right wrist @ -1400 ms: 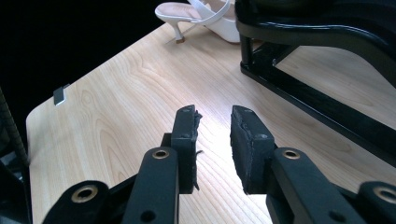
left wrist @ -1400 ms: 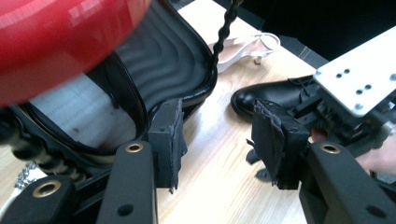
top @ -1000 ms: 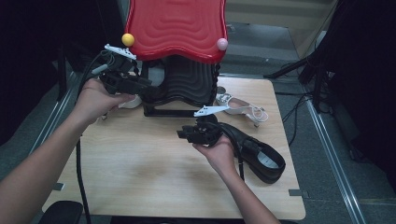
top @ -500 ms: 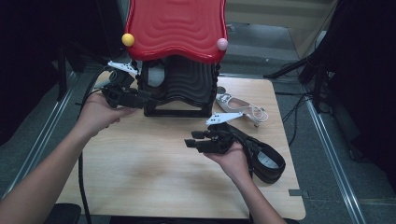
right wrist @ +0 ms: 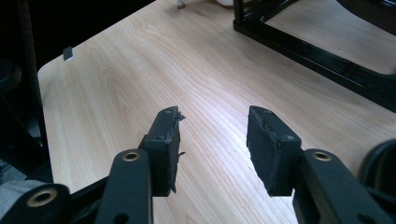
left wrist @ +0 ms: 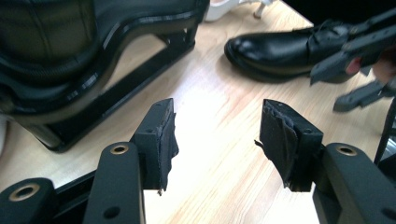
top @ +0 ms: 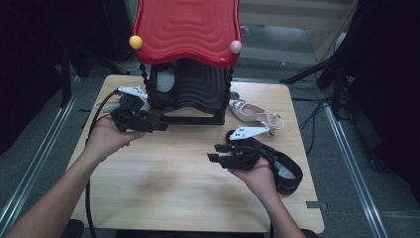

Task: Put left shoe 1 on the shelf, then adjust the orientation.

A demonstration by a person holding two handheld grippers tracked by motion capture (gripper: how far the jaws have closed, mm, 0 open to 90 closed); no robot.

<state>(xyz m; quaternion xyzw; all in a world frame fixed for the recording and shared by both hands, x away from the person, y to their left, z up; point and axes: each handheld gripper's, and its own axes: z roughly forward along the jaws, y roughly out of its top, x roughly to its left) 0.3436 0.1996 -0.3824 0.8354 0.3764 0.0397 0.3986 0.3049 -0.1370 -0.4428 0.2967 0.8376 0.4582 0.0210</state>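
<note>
Now both grippers are empty: your left gripper [top: 159, 125] has just been spreading its fingers over bare worktop [top: 163, 183] by the rack [top: 190, 91], and your right gripper [top: 214, 158] has fingers spread too. Black shoe [top: 285, 171] lies on the worktop at your right wrist, white sandal [top: 250, 111] beyond; racking both is left, I judge.

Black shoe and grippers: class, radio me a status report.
Left gripper open, empty. Right gripper open, empty. Black shoe flat on table behind right hand. Nothing blocking.
</note>
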